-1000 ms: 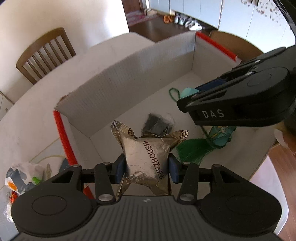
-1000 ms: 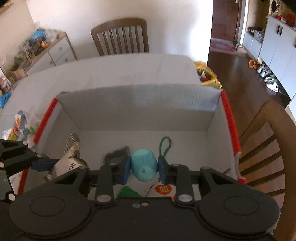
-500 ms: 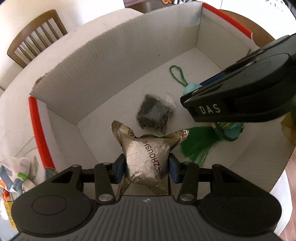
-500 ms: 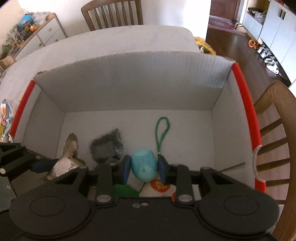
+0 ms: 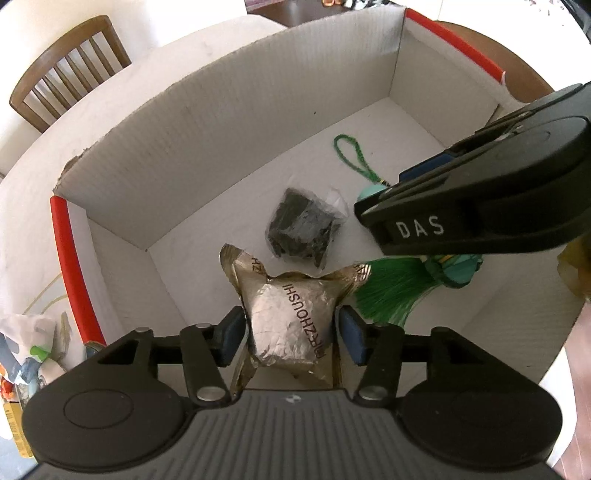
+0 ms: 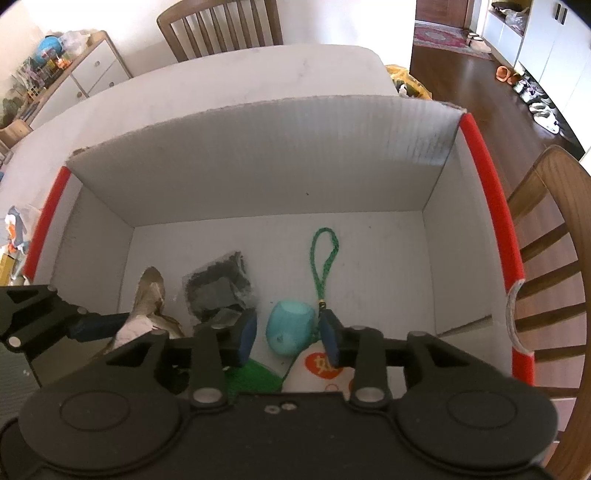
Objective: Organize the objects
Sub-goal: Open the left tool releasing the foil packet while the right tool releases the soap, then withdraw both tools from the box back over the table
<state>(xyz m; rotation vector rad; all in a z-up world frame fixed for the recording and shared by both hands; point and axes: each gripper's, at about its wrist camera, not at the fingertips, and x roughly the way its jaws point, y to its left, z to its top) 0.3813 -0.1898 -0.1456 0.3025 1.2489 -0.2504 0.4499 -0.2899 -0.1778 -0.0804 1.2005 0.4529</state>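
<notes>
A white corrugated box (image 5: 221, 122) with red-taped edges lies under both grippers. My left gripper (image 5: 291, 338) is low inside it, jaws opening; a crinkled silver foil packet (image 5: 291, 325) sits between the pads with thin gaps on both sides. My right gripper (image 6: 288, 332) is also opening, and a teal ornament (image 6: 291, 326) rests between its pads, free of the left one. The ornament's green cord loop (image 6: 325, 251) lies on the box floor and its green tassel (image 5: 391, 291) fans out beside the foil packet. A black lump in clear wrap (image 5: 303, 229) lies mid-floor.
The box stands on a white table (image 6: 221, 88). Crumpled snack wrappers (image 5: 26, 343) lie outside its left wall. Wooden chairs stand at the far side (image 6: 221, 22) and the right (image 6: 546, 240). A yellow bag (image 6: 410, 83) sits past the table's far corner.
Both grippers have sunk toward the box floor. Their jaws, shut on the foil packet and the teal ornament before, now stand wider with gaps beside each thing.
</notes>
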